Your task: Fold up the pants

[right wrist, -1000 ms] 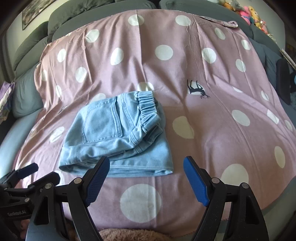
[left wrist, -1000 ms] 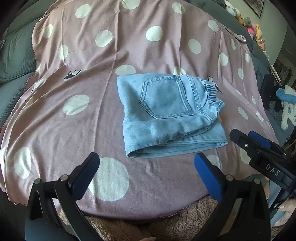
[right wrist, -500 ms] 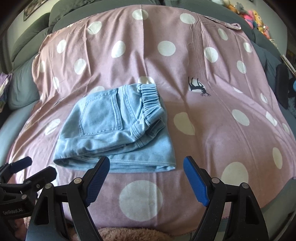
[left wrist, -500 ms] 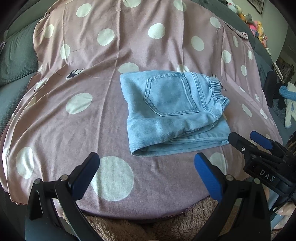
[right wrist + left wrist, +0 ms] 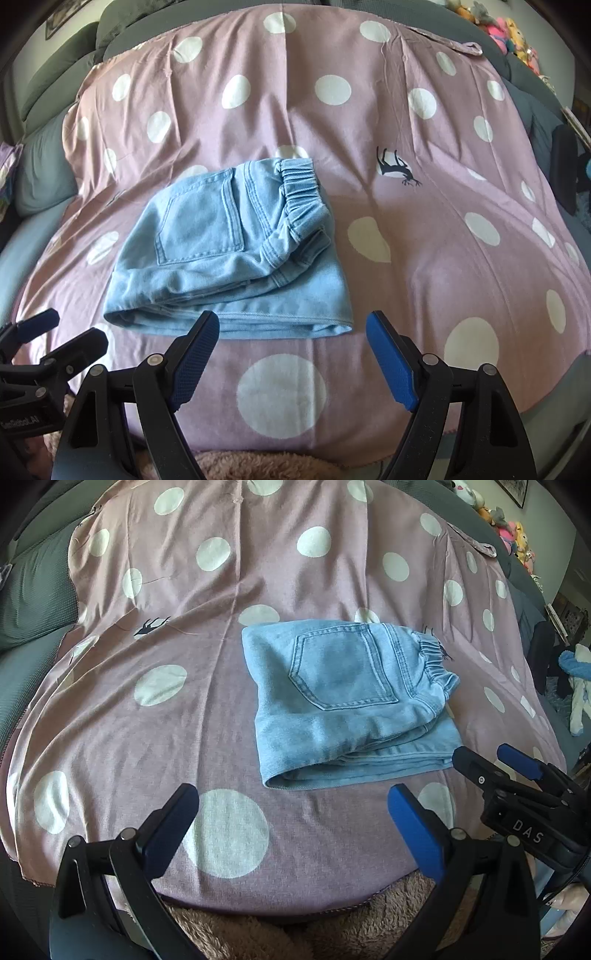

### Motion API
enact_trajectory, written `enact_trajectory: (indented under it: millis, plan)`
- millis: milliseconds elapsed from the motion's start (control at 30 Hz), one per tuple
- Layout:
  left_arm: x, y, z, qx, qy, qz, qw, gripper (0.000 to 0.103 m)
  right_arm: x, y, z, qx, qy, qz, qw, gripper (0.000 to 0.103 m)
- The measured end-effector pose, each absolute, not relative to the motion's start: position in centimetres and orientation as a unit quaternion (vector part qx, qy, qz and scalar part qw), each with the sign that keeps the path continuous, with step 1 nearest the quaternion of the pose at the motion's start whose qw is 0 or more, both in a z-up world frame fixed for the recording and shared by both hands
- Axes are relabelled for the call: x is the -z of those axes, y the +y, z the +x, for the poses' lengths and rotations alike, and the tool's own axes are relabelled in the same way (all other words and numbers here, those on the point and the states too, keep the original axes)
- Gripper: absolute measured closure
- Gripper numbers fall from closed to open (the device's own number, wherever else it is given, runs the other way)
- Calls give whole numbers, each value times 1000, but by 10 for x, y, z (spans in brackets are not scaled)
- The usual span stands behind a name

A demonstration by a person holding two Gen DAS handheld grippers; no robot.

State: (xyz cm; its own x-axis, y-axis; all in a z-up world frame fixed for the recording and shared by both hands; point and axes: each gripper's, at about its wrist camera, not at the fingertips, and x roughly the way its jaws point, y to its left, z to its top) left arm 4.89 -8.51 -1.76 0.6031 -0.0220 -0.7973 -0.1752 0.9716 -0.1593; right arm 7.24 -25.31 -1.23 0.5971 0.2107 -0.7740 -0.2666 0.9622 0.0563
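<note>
Denim pants [image 5: 351,701], light blue, lie folded into a compact stack near the middle of a mauve bedsheet [image 5: 184,738] printed with white polka dots and small dark deer figures. A back pocket faces up on the top layer, and the elasticated waistband bunches at the stack's right end as seen from the left wrist view. The lower layers stick out a little past the top one along the near edge (the fold is not perfectly squared).

The left gripper [image 5: 291,823] hangs over the sheet short of the pants, its jaws spread wide with nothing between them, the blue pads clear of the cloth. The right gripper [image 5: 291,354] is likewise spread wide and empty, just short of the near edge of the stack; one pad overlaps that edge in the picture, but contact cannot be told. Each gripper shows at the edge of the other's view.

A fuzzy beige blanket [image 5: 332,934] peeks out below the sheet's near hem. Grey pillows [image 5: 48,177] sit at the left, and plush toys [image 5: 513,531] line the far right corner.
</note>
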Motion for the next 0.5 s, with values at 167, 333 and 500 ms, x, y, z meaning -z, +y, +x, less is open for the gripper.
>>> enact_trajectory:
  millis: [167,333,500]
  plan:
    - [17,-87,48,-42,443,-107,889,1,13,-253,72,-134,429,-32,893,21]
    - [17,-89,48,-43,444,-105,889,1,13,-253,72,-133,429,-33,893,21]
    - [18,-89,48,-44,446,-102,888,1,13,-253,72,-132,429,-33,893,21]
